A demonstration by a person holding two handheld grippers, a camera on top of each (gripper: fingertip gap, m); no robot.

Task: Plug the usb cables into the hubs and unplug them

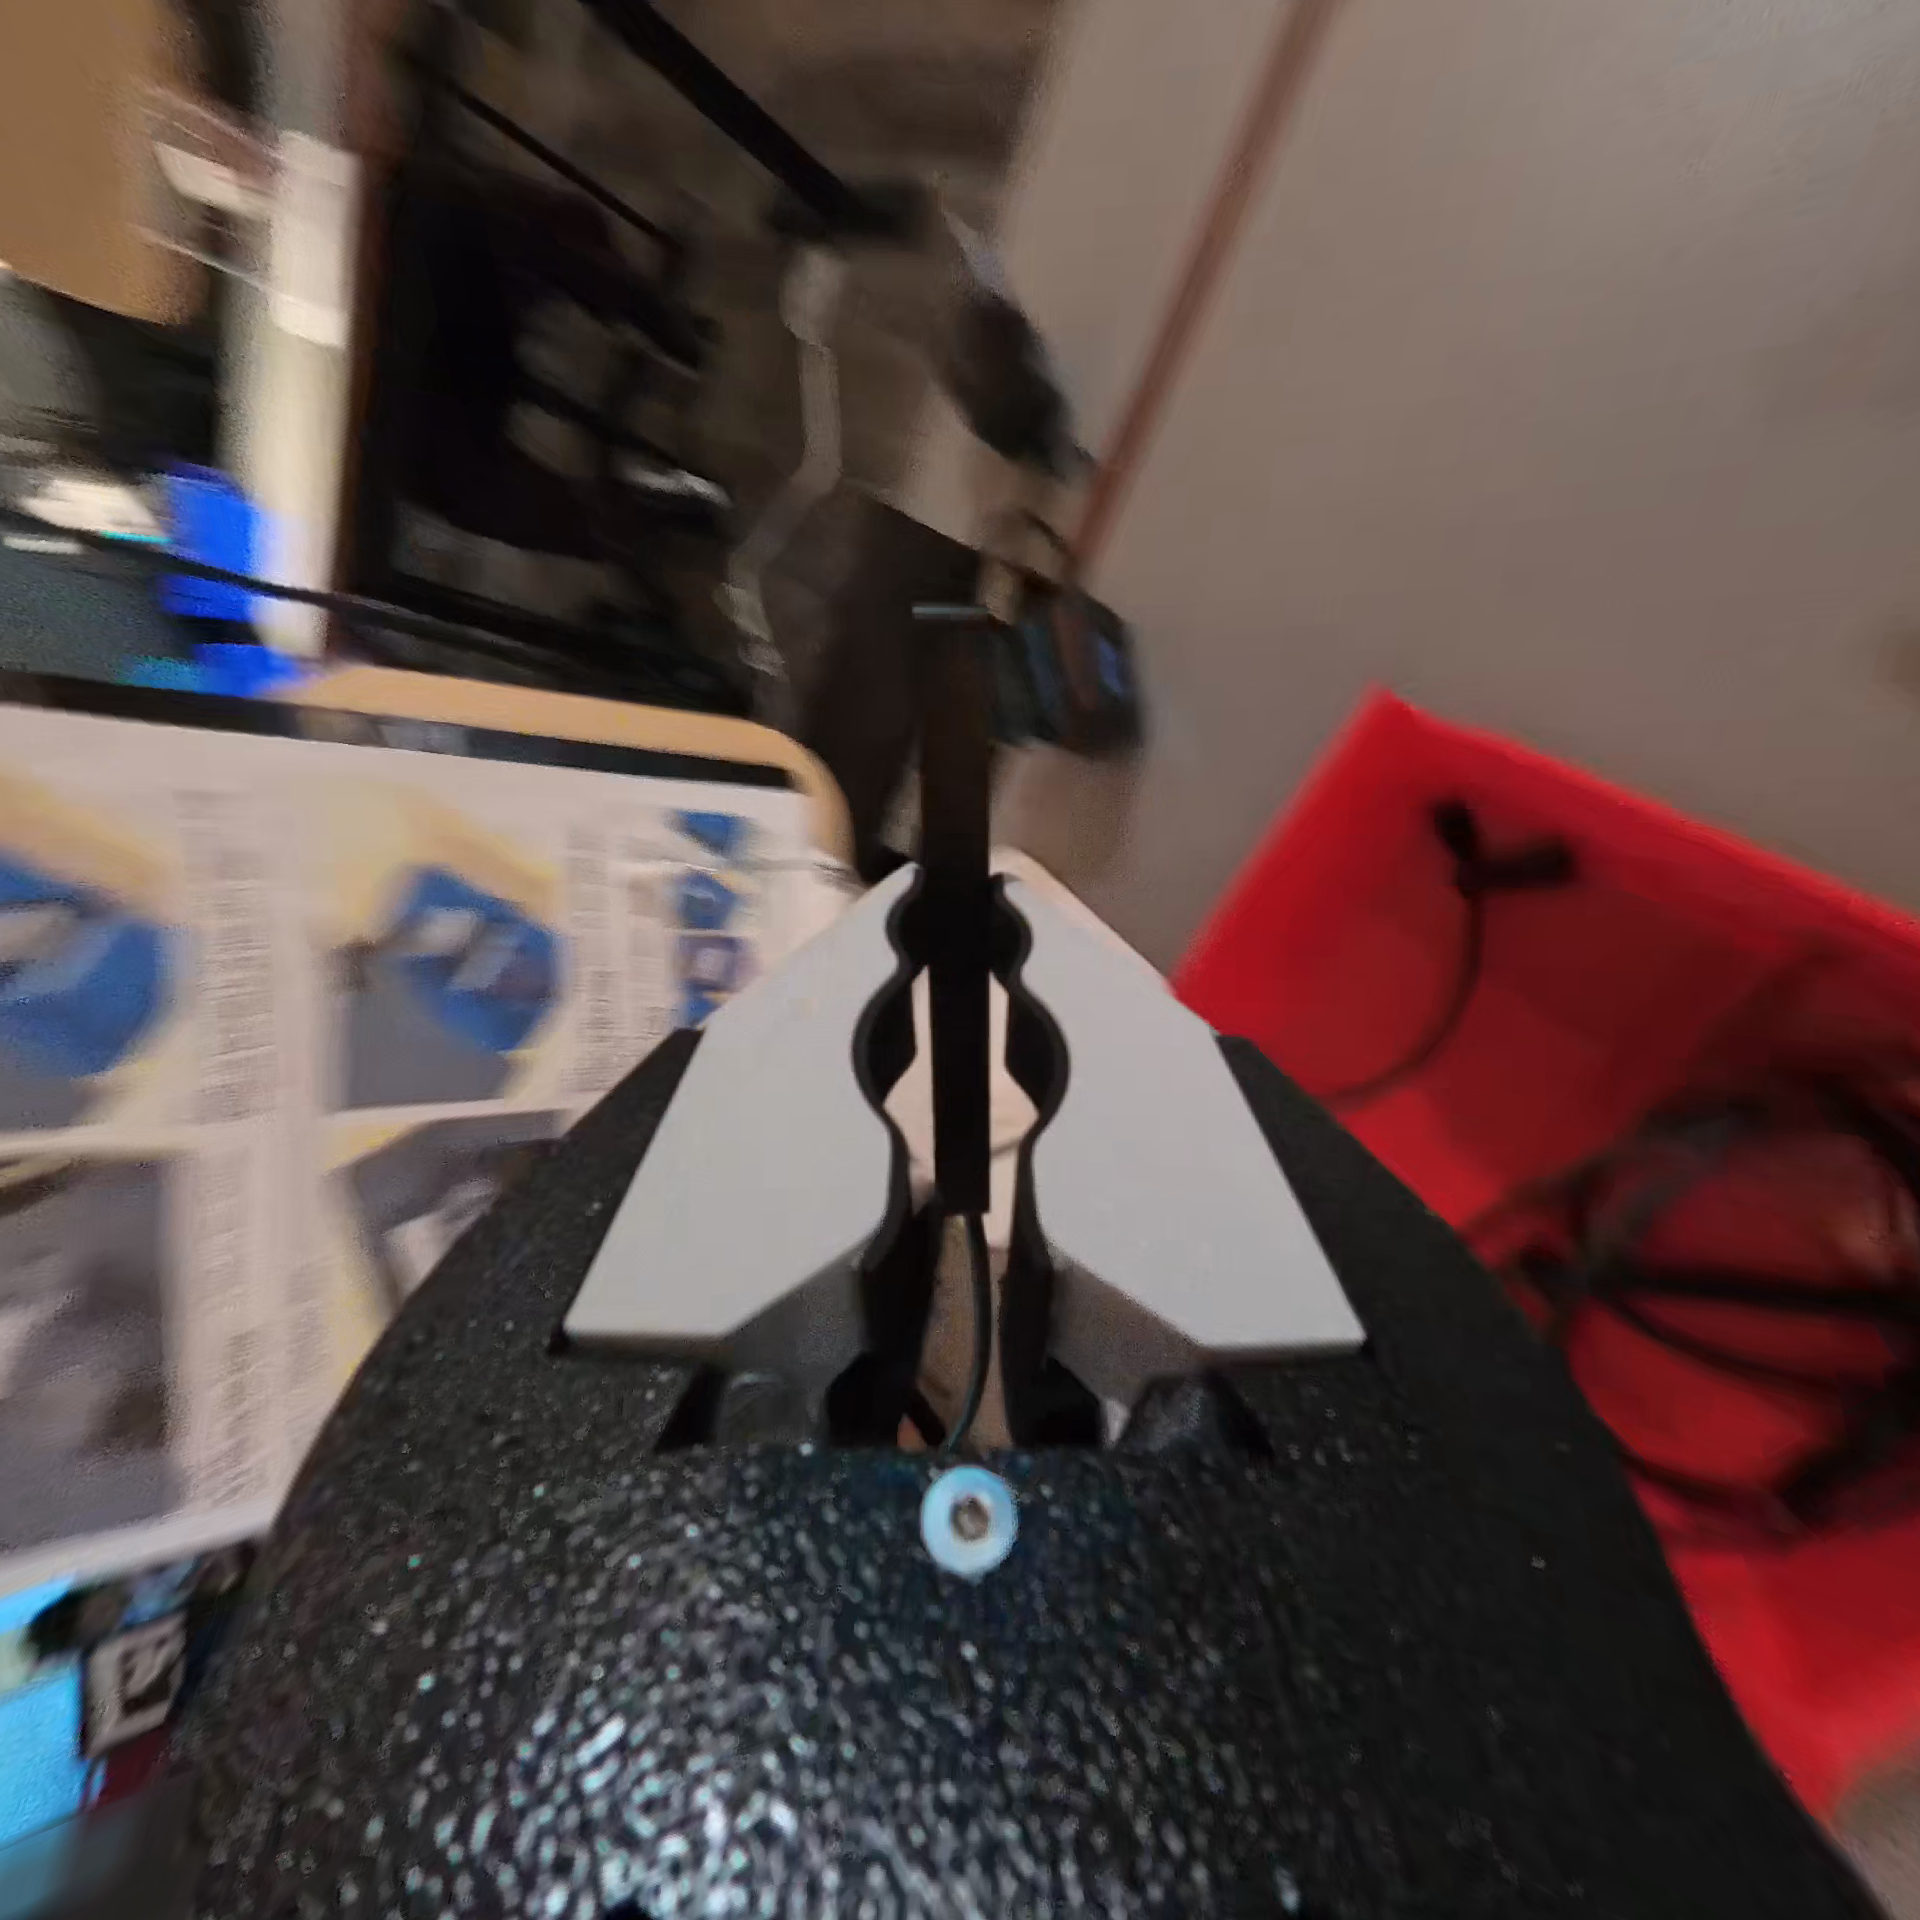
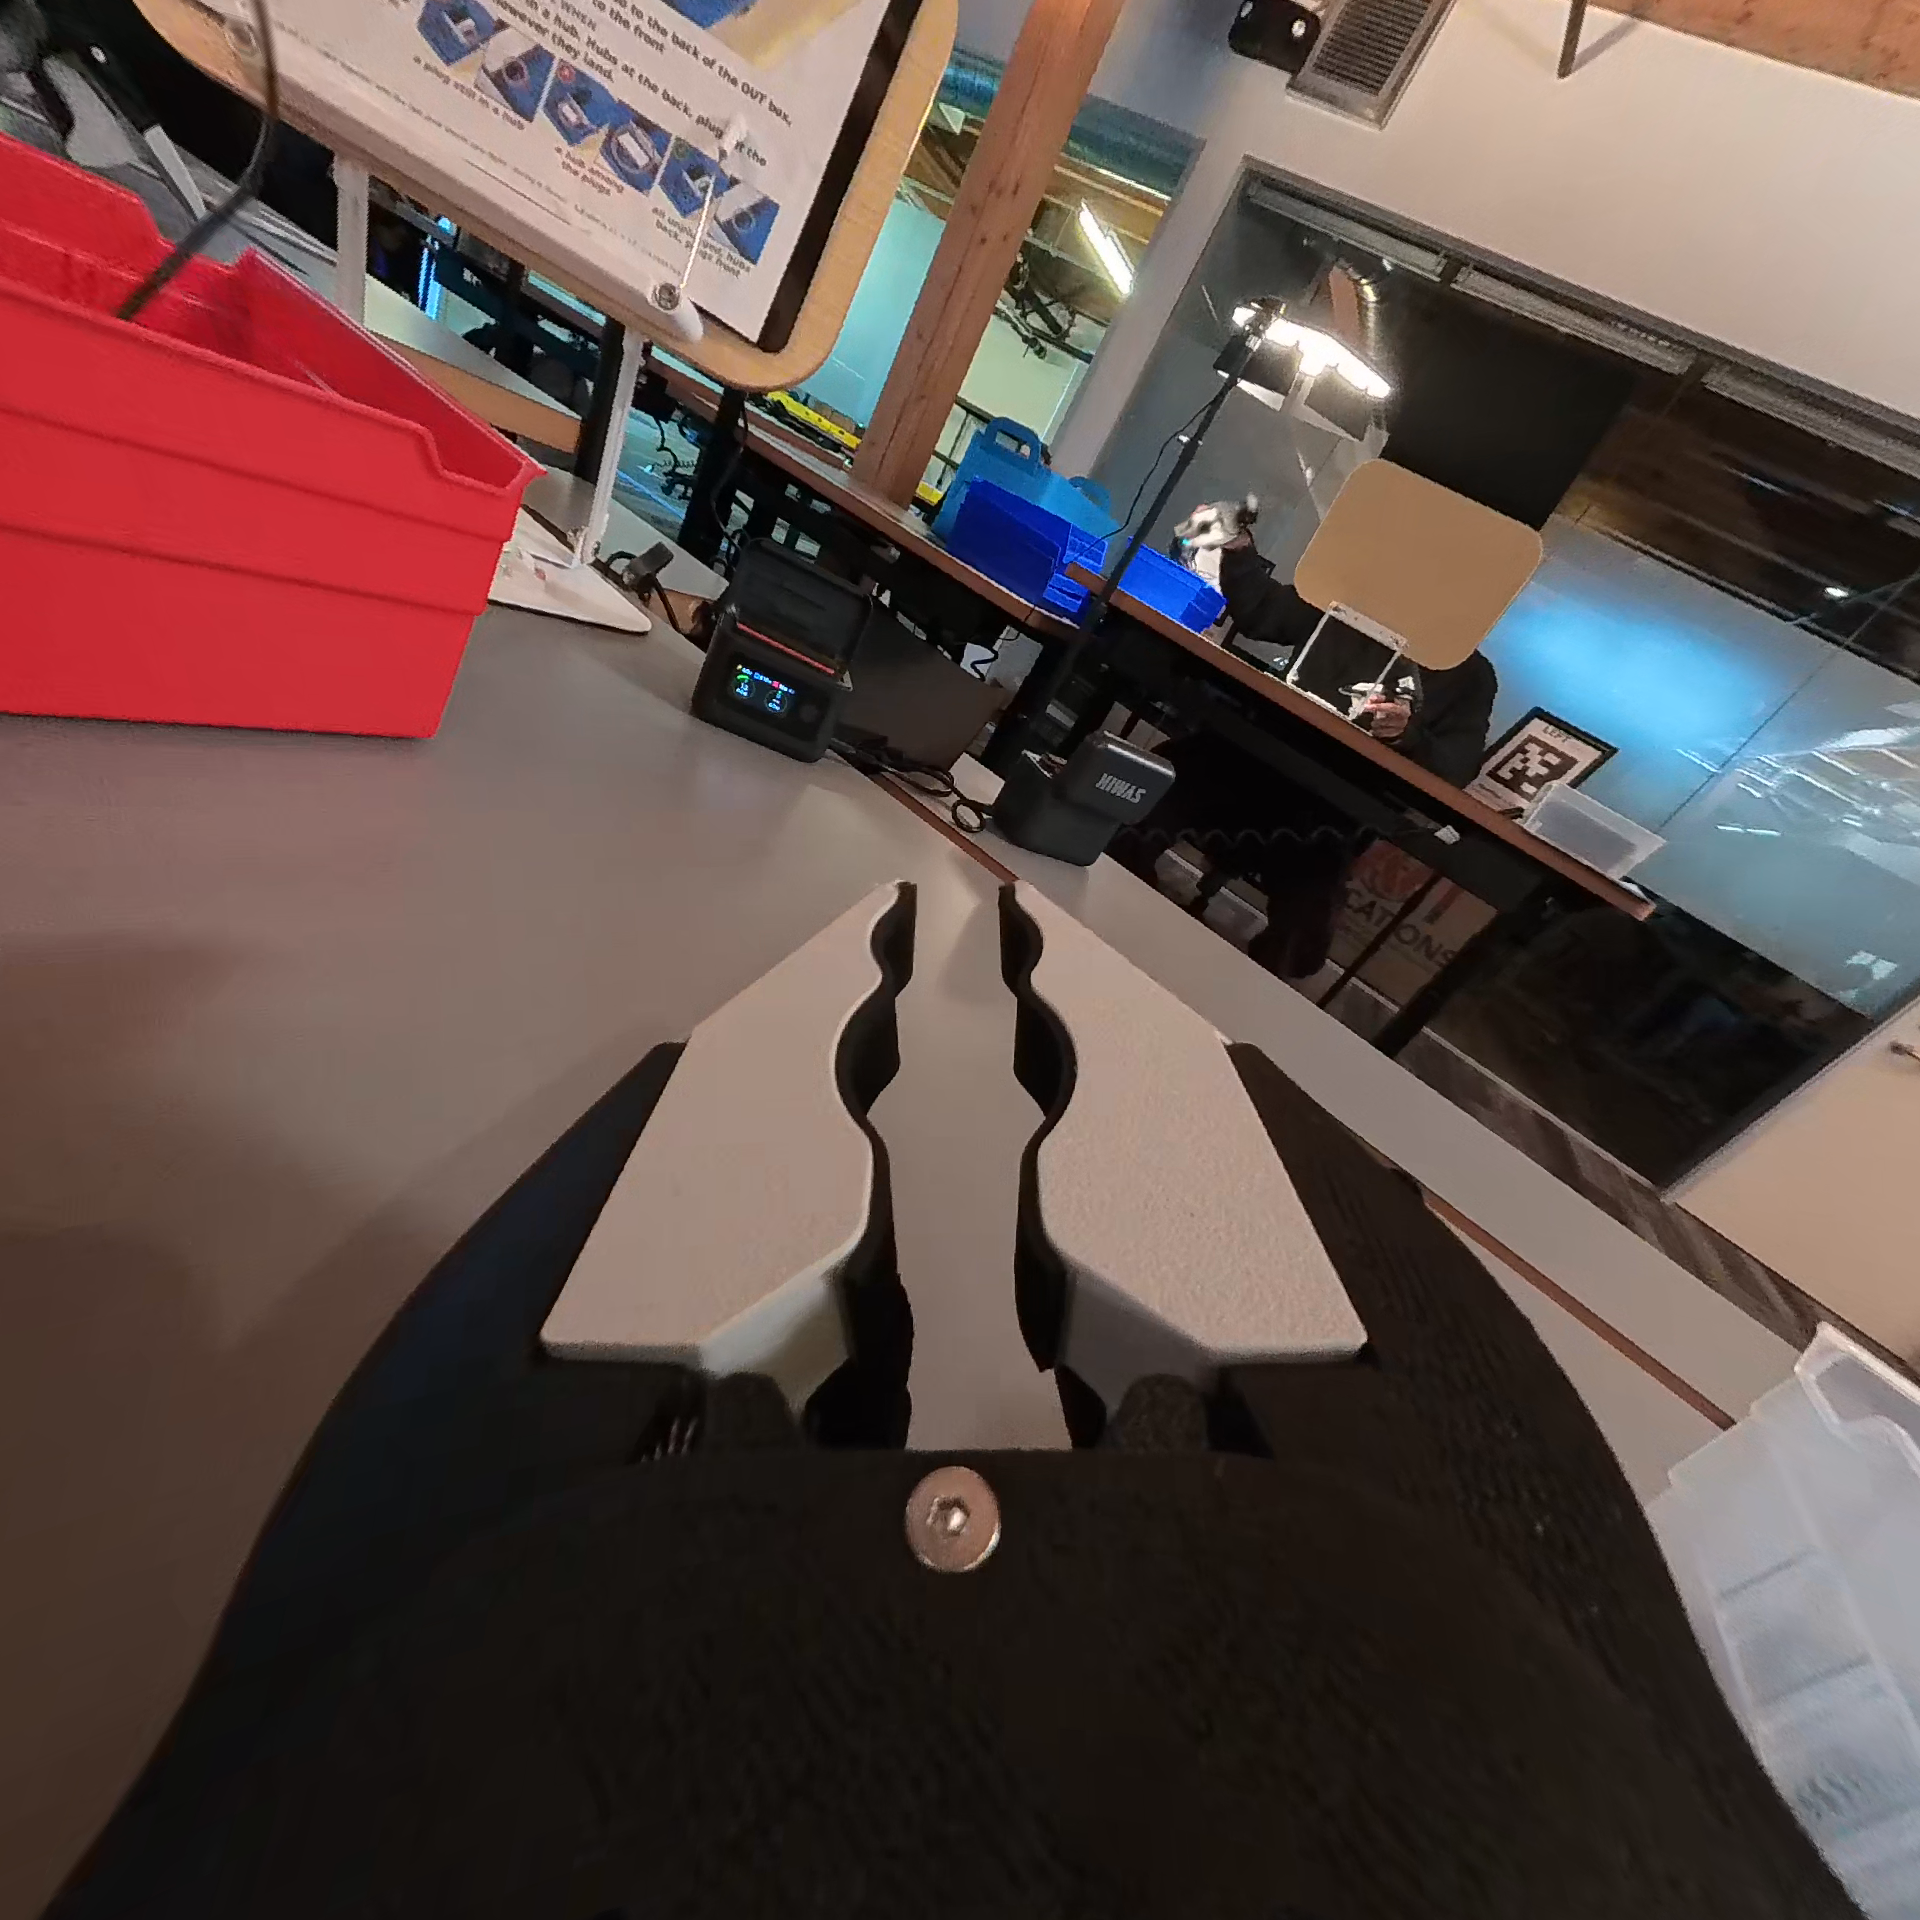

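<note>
Transport phase, judged from the blur across the left wrist view: a slim black part (image 1: 958, 935) is clamped between the jaws of the left gripper (image 1: 958, 883), standing up along the frame centre and projecting past the fingertips. A thin wire leaves its lower end and runs back into the gripper body. It is probably a USB hub or plug seen edge-on; the view does not settle which.

At the left of that frame stands a printed instruction sheet (image 1: 364, 987), heavily smeared. At the right lies a red bin (image 1: 1558, 987) containing loose dark cables (image 1: 1714, 1247), presumably the supply of USB cables. No mating port can be made out near the held part.

In the right wrist view, the same kind of red bin (image 2: 260, 540) occupies the upper left, resting on the grey counter (image 2: 416, 987). A small black power unit with a lit display (image 2: 774, 665) sits near frame centre. The right gripper (image 2: 956, 894) sits just above the counter, jaws parted by a narrow gap, nothing between them. A clear plastic box (image 2: 1818, 1558) shows at the lower right edge.

Next move, as a judgement: bring the held part over the counter, steady it, then use the free right gripper to fetch the mating piece and align connector to port before pushing home.
</note>
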